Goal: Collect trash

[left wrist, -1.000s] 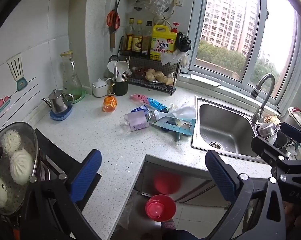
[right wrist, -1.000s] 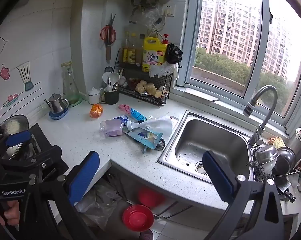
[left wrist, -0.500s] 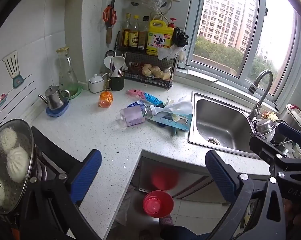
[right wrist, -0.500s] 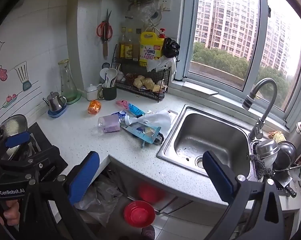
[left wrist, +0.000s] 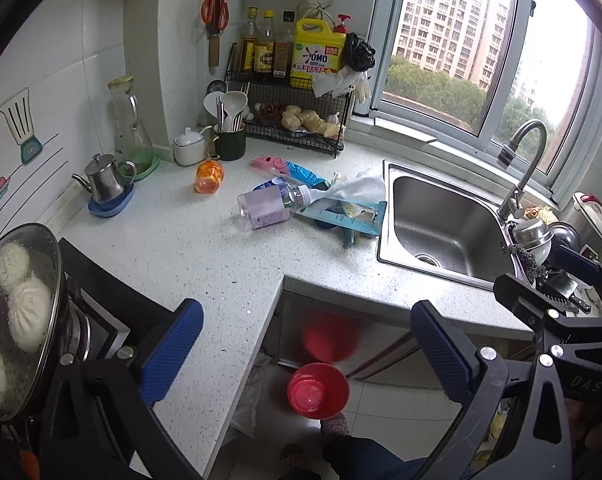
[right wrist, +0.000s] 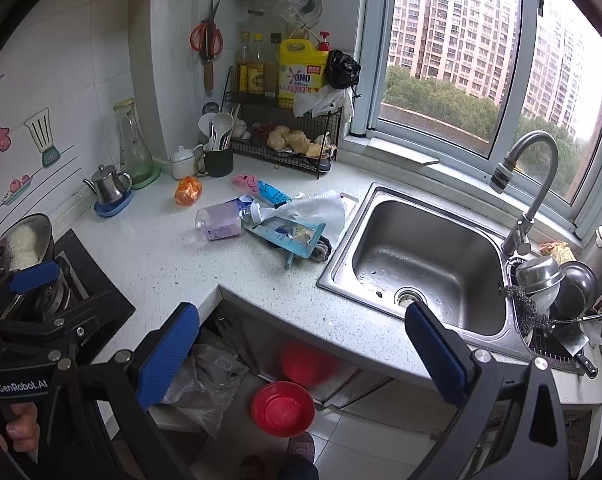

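Trash lies on the speckled counter (left wrist: 189, 248) left of the sink: a clear plastic bottle with a purple label (left wrist: 267, 205) (right wrist: 221, 222), a pink and blue wrapper (left wrist: 289, 169) (right wrist: 261, 190), a teal packet (left wrist: 343, 218) (right wrist: 291, 236), a crumpled white plastic bag (left wrist: 359, 190) (right wrist: 321, 210) and an orange crumpled wrapper (left wrist: 209, 176) (right wrist: 188, 191). My left gripper (left wrist: 307, 350) is open and empty, held back from the counter corner. My right gripper (right wrist: 301, 354) is open and empty, to the right of the left one.
A steel sink (right wrist: 417, 256) with tap (right wrist: 521, 184) lies right of the trash. A steamer pot of buns (left wrist: 17, 312) sits on the hob at left. A red bowl (right wrist: 283, 402) and a plastic bag (right wrist: 205, 380) are on the floor below. A rack of bottles (left wrist: 289, 92) stands at the back.
Both grippers have drawn back and risen a little, so the counter and trash look farther away. Both stay open and empty.
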The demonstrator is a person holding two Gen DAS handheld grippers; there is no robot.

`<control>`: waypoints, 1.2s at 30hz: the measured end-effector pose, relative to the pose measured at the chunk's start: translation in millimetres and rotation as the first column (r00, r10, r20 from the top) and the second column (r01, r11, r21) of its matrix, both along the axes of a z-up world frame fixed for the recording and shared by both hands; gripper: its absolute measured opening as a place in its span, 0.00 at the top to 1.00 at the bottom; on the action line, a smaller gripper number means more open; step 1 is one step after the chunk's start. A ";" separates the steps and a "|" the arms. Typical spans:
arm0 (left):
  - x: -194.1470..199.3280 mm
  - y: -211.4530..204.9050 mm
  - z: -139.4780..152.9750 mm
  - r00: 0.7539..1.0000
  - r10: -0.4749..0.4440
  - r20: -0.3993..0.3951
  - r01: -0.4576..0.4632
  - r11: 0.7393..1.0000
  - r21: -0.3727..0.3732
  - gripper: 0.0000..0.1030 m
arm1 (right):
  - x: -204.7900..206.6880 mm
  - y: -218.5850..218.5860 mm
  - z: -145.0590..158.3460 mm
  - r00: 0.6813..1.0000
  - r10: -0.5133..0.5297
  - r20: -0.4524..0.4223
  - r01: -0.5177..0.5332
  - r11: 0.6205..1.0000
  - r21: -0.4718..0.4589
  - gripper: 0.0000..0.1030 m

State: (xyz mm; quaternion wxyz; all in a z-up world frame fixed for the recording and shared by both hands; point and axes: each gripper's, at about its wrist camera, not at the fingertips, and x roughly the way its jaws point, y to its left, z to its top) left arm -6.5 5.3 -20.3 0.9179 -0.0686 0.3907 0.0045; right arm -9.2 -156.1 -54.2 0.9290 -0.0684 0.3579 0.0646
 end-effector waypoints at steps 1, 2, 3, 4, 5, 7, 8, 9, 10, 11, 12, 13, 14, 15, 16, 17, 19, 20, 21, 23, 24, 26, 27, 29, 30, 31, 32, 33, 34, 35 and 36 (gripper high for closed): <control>0.0 -0.1 -0.5 1.000 -0.002 -0.002 0.002 1.000 0.001 0.00 | -1.3 0.1 -0.2 1.000 -0.002 -0.004 0.002 1.000 0.000 0.00; -0.1 -0.5 -0.7 1.000 -0.003 -0.002 0.003 1.000 0.002 0.00 | -0.7 0.0 -0.7 1.000 -0.004 -0.006 0.004 1.000 0.001 0.00; -1.5 -1.9 -0.7 1.000 -0.003 -0.002 0.003 1.000 0.002 0.00 | -0.9 0.4 -0.7 1.000 -0.006 -0.006 0.006 1.000 0.002 0.00; -2.3 -1.4 -0.3 1.000 -0.005 -0.002 0.005 1.000 0.002 0.00 | -2.5 0.6 -0.2 1.000 -0.009 -0.006 0.009 1.000 0.003 0.00; -1.9 -1.5 -1.2 1.000 -0.007 -0.002 0.007 1.000 0.003 0.00 | -1.2 0.3 -1.1 1.000 -0.010 -0.005 0.010 1.000 0.003 0.00; -1.8 -1.7 -1.1 1.000 -0.009 -0.004 0.009 1.000 0.004 0.00 | -2.3 1.0 -0.8 1.000 -0.014 -0.006 0.014 1.000 0.003 0.00; -0.9 -1.8 -1.2 1.000 -0.010 -0.003 0.010 1.000 0.004 0.00 | -2.0 1.3 -0.8 1.000 -0.015 -0.006 0.015 1.000 0.003 0.00; -1.3 -1.3 -1.2 1.000 -0.010 -0.003 0.010 1.000 0.003 0.00 | -2.6 1.6 -0.7 1.000 -0.016 -0.006 0.016 1.000 0.003 0.00; -0.6 -1.0 -1.3 1.000 -0.011 -0.002 0.011 1.000 0.003 0.00 | -2.1 0.9 -0.9 1.000 -0.014 -0.006 0.014 1.000 0.002 0.00; -0.5 -1.2 -1.4 1.000 -0.010 -0.002 0.010 1.000 0.004 0.00 | -1.8 0.5 -1.0 1.000 -0.014 -0.007 0.014 1.000 0.002 0.00; -0.4 -1.1 -1.3 1.000 -0.011 -0.004 0.011 1.000 0.003 0.00 | -2.1 0.2 -1.3 1.000 -0.014 -0.007 0.014 1.000 0.002 0.00; -0.7 -0.6 -1.4 1.000 -0.011 -0.004 0.011 1.000 0.002 0.00 | -3.5 0.6 -1.1 1.000 -0.014 -0.008 0.014 1.000 0.001 0.00; -0.9 -0.4 -1.3 1.000 -0.012 -0.004 0.012 1.000 0.001 0.00 | -2.0 0.4 -0.6 1.000 -0.014 -0.007 0.014 1.000 0.001 0.00; -0.8 -0.7 -1.4 1.000 -0.010 -0.005 0.010 1.000 0.003 0.00 | -3.3 0.8 -0.1 1.000 -0.014 -0.004 0.014 1.000 0.000 0.00; -0.8 -0.8 -1.4 1.000 -0.010 -0.004 0.010 1.000 0.005 0.00 | -2.8 1.2 0.0 1.000 -0.015 -0.004 0.015 1.000 -0.002 0.00; -1.2 -0.8 -1.7 1.000 -0.008 -0.004 0.008 1.000 0.006 0.00 | -2.2 1.4 0.3 1.000 -0.013 -0.004 0.013 1.000 -0.001 0.00; -2.4 -0.3 -2.2 1.000 -0.006 -0.005 0.006 1.000 0.006 0.00 | -2.3 1.1 0.0 1.000 -0.009 -0.007 0.009 1.000 0.003 0.00; -2.2 -2.1 -2.1 1.000 -0.006 -0.004 0.006 1.000 0.007 0.00 | -2.2 0.9 -0.1 1.000 -0.008 -0.007 0.008 1.000 0.004 0.00; -2.7 -2.1 -2.2 1.000 -0.005 -0.004 0.006 1.000 0.009 0.00 | -2.5 0.9 -0.4 1.000 -0.007 -0.008 0.007 1.000 0.006 0.00; -2.9 -2.5 -2.5 1.000 -0.005 -0.004 0.005 1.000 0.011 0.00 | -2.3 0.1 -0.7 1.000 -0.006 -0.011 0.006 1.000 0.010 0.00; -3.3 -2.6 -2.8 1.000 -0.005 -0.005 0.005 1.000 0.011 0.00 | -2.6 0.3 -1.1 1.000 -0.006 -0.012 0.006 1.000 0.010 0.00; -3.7 -2.6 -3.1 1.000 -0.005 -0.008 0.005 1.000 0.011 0.00 | -1.9 -0.1 -0.4 1.000 -0.005 -0.013 0.006 1.000 0.010 0.00; -3.5 -2.6 -2.9 1.000 -0.005 -0.007 0.006 1.000 0.010 0.00 | -2.2 0.2 -0.6 1.000 -0.005 -0.012 0.005 1.000 0.009 0.00; -3.1 -2.6 -2.6 1.000 -0.005 -0.008 0.005 1.000 0.011 0.00 | -2.4 0.5 -0.7 1.000 -0.005 -0.013 0.005 1.000 0.009 0.00; -3.5 -2.6 -2.5 1.000 -0.005 -0.006 0.005 1.000 0.012 0.00 | -2.3 0.6 -0.9 1.000 -0.005 -0.015 0.005 1.000 0.011 0.00; -3.0 -1.9 -2.6 1.000 -0.008 -0.007 0.008 1.000 0.011 0.00 | -2.0 0.3 -0.6 1.000 -0.004 -0.014 0.005 1.000 0.012 0.00; -3.1 -1.7 -2.6 1.000 -0.009 -0.006 0.009 1.000 0.012 0.00 | -1.9 -0.6 0.1 1.000 -0.004 -0.014 0.004 1.000 0.012 0.00; -3.1 -1.8 -2.5 1.000 -0.009 -0.007 0.009 1.000 0.013 0.00 | -2.0 -0.4 0.5 1.000 -0.005 -0.014 0.005 1.000 0.011 0.00; -3.4 -1.4 -2.9 1.000 -0.009 -0.006 0.009 1.000 0.012 0.00 | -2.0 -0.4 0.7 1.000 -0.005 -0.013 0.005 1.000 0.011 0.00; -3.2 -1.5 -2.8 1.000 -0.009 -0.007 0.009 1.000 0.011 0.00 | -2.2 -0.7 0.8 1.000 -0.005 -0.012 0.005 1.000 0.011 0.00; -3.4 -1.5 -3.0 1.000 -0.009 -0.007 0.009 1.000 0.010 0.00 | -2.0 -0.9 0.9 1.000 -0.005 -0.013 0.005 1.000 0.012 0.00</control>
